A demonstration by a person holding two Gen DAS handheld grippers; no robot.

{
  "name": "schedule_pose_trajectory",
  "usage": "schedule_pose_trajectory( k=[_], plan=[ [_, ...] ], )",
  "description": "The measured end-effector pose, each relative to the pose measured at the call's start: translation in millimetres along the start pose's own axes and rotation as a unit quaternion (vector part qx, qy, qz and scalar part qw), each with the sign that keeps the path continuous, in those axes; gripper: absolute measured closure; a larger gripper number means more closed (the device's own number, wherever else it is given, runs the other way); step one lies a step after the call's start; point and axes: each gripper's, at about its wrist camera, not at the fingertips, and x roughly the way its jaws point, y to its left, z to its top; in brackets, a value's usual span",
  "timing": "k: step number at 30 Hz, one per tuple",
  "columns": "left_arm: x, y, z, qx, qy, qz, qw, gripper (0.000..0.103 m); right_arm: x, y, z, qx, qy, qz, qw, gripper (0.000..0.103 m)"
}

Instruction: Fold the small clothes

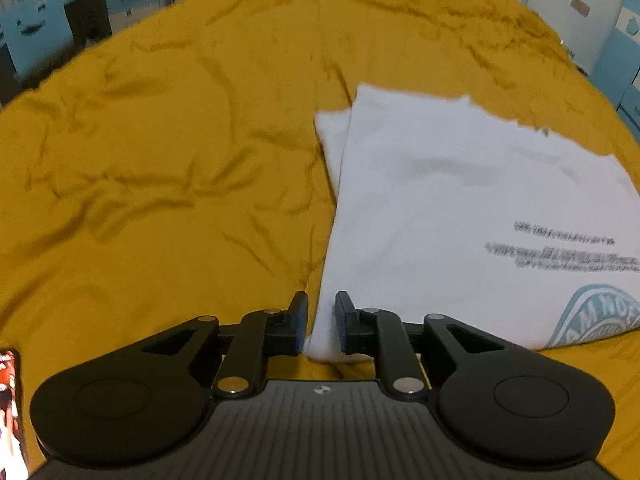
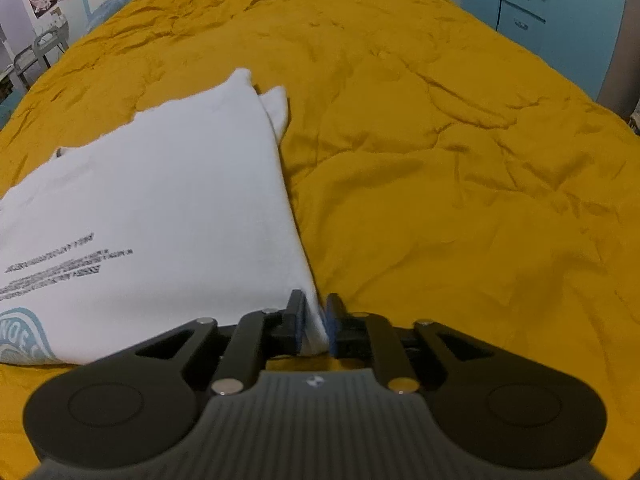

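A white T-shirt (image 1: 440, 208) with dark text and a pale blue round logo lies on a mustard-yellow bedspread (image 1: 160, 160), its sides folded in. My left gripper (image 1: 321, 308) is shut on the shirt's near left corner. In the right wrist view the same shirt (image 2: 160, 208) fills the left side, and my right gripper (image 2: 316, 312) is shut on its near right corner. Both corners bunch between the blue-padded fingers.
The yellow bedspread (image 2: 440, 160) is wrinkled all around the shirt. Blue cabinets (image 2: 560, 20) stand past the bed's far right. A blue chair (image 1: 36, 28) and furniture stand beyond the bed's far left edge. A phone screen (image 1: 10, 412) shows at the bottom left.
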Motion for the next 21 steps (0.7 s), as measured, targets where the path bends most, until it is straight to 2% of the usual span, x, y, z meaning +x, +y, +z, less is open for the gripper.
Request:
schedule_pose_trajectory(
  k=[3,5,12,21],
  plan=[
    [-11.9,-1.6,7.8,-0.007,-0.031,-0.006,0.9995,0.068,-8.6,-0.6,4.1,0.001,-0.018,0.001,1.0,0.065],
    [-10.6,-6.6,20.8,-0.009,-0.038,-0.019,0.999,0.065,-11.7,-1.7,8.6,0.005,-0.028,0.005,1.0,0.063],
    [10.8,-34.4,53.1,-0.005,-0.04,-0.062,0.9972,0.065,-4.5,-0.7,42.4,0.022,-0.036,0.043,0.998,0.044],
    [54.5,-81.3,75.3,0.024,-0.027,-0.093,0.995,0.065,29.8,21.4,75.3,0.001,-0.032,0.051,0.998,0.038]
  ],
)
